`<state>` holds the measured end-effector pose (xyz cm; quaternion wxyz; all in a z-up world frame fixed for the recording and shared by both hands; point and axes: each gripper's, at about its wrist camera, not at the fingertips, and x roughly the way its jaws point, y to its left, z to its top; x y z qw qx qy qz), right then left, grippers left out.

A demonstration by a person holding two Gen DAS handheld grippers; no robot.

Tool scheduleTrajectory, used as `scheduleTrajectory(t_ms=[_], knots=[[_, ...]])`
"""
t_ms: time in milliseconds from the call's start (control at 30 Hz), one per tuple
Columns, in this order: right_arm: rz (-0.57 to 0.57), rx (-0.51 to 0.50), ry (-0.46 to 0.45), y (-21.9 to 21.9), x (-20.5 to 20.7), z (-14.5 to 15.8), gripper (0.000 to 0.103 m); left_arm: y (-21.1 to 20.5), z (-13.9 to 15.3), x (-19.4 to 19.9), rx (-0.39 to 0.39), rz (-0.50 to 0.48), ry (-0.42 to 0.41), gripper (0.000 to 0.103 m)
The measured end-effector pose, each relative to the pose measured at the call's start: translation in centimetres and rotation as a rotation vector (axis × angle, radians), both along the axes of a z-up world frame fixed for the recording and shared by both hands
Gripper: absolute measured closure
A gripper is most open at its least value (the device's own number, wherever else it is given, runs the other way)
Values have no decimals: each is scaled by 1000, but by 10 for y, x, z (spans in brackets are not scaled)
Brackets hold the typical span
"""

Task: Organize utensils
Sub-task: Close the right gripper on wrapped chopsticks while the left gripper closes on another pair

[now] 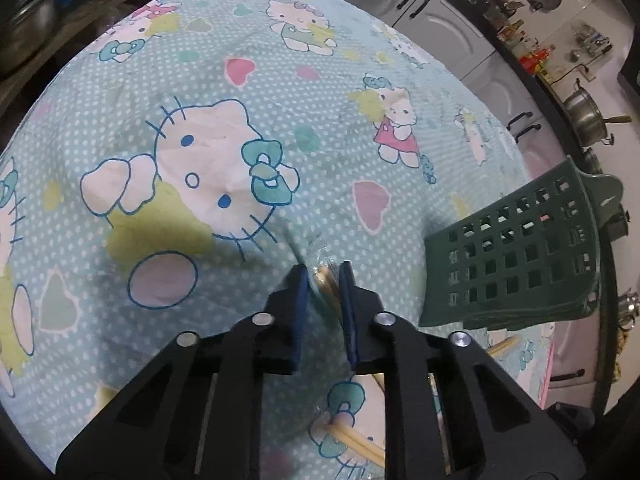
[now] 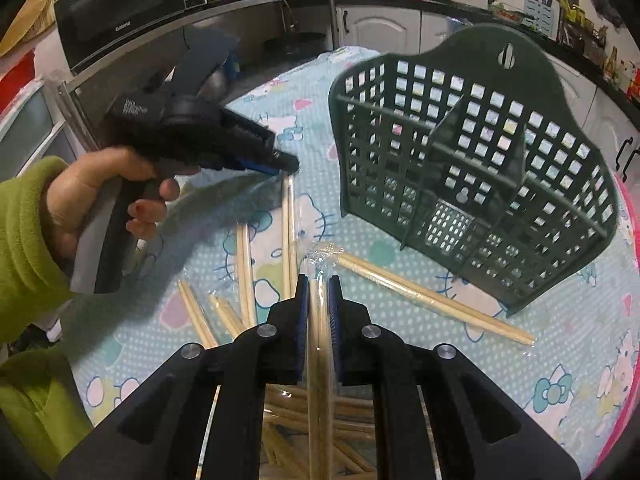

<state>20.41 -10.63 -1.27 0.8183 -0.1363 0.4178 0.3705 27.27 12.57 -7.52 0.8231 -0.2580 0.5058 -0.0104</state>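
A dark green lattice basket [image 2: 472,168] with a middle divider lies tipped on its side at far right, its open mouth facing near. Pale wooden chopsticks [image 2: 432,300] in clear wrappers lie scattered flat to its near left.

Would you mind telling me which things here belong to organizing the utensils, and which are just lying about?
For the job:
- wrapped chopsticks on the tablecloth
- green basket, lying on its side
- left tool, closed on a chopstick pair
- right tool, closed on another pair

Just lying about:
- microwave
- steel pot on the counter
- cartoon tablecloth
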Motion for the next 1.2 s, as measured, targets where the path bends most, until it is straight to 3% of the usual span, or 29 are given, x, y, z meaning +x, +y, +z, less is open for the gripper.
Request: scheduleTrajectory(t_ms=[133,167,400,533,600,700,767,833,1200], knots=[[-3,18,-21,-3,-3,14,93,5,11,-11,-24,-13,-60,99],[-6,25,-28,-5,-4,18,93,5,17,-15,-15,-21,-81,103],[-33,50,-71,-10,-12,39,93,-5,51,-32,37,-91,-209,103],[-48,58,-87,-9,-11,37,93,2,40,-25,22,-58,-144,101],[-51,71,-83,-12,-12,39,93,4,30,-19,0,-48,-95,88],[-53,76,-89,-11,-10,39,93,6,19,-9,-53,-35,-57,85],[-57,77,-98,-11,-9,42,93,6,14,-3,-61,-19,-23,73],[-58,87,-102,-10,-8,46,93,5,8,2,-84,-15,0,72],[-66,130,-161,-8,2,76,93,-3,-1,20,-16,18,18,68]])
